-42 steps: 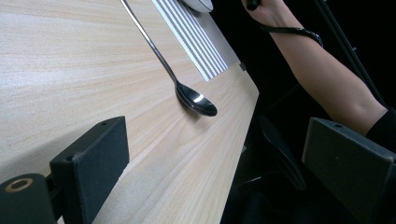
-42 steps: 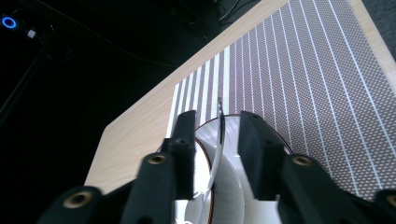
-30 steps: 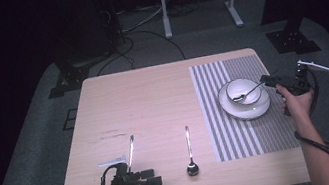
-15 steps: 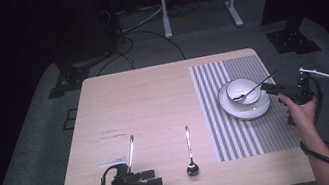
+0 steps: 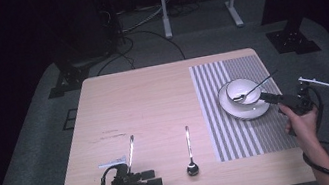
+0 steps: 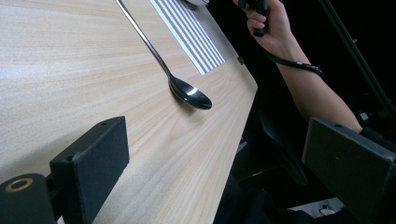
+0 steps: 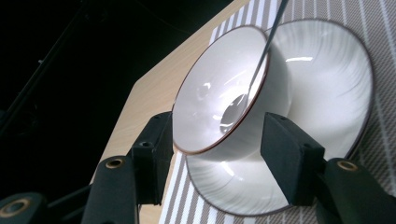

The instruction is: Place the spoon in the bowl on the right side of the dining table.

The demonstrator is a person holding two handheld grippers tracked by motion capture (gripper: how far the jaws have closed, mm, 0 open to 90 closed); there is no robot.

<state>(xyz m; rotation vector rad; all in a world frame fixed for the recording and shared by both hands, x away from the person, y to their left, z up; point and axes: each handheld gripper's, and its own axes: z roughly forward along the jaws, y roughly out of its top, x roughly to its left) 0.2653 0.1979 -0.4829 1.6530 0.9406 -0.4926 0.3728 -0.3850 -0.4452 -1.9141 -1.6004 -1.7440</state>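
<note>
Spoon in bowl (image 5: 252, 89): bowl end rests inside the white bowl; handle leans on the rim and points out toward 2 o'clock in the high view, long axis running from 8 to 2.
Bowl (image 5: 243, 91): white, upright on a white saucer (image 5: 256, 109), on the right part of the table.
Mat (image 5: 239, 125): grey and white stripes, under the saucer, covering the right end of the wooden table (image 5: 144, 106).
Right gripper (image 5: 264, 97): at 4 o'clock of the bowl, just beside the saucer rim, pointing toward 10 o'clock. Jaws have just been opening and now stand wide; the bowl appears between them in the right gripper view, not pressed by either pad. Nothing held.
Second spoon (image 5: 189, 151): flat on bare wood near the front edge, bowl end at 6 o'clock, handle at 12.
Third piece of cutlery (image 5: 131, 149): left of it, roughly parallel.
Left gripper (image 5: 158, 183): at the front left edge, jaws spread and empty, pointing toward 3 o'clock.
</note>
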